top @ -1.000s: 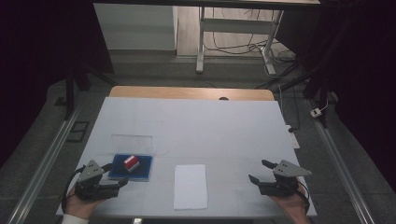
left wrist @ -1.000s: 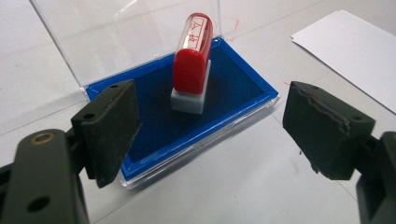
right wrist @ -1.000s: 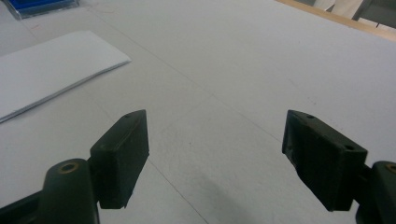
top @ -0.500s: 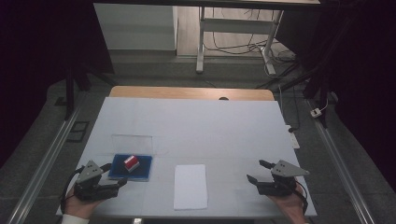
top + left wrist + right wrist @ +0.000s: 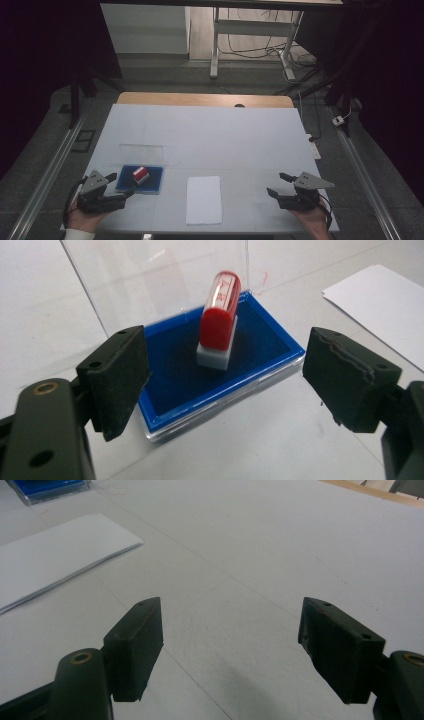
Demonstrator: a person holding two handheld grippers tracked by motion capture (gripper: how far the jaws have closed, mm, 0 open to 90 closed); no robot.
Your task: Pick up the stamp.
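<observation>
1 desk [image 5: 210,130], white top. 1 blue ink pad [image 5: 141,179] near the front-left, clear lid [image 5: 142,150] flipped up behind it. 1 red stamp [image 5: 139,174] stands on the pad, upright, white base down. 1 white paper sheet [image 5: 204,199] lies flat just right of the pad. 2 tools: left tool [image 5: 123,185] just front-left of the pad, released, jaws wide, pad between them in its own view, not touching. Right tool [image 5: 279,184] well right of the pad, past the sheet, released, grasping nothing.
</observation>
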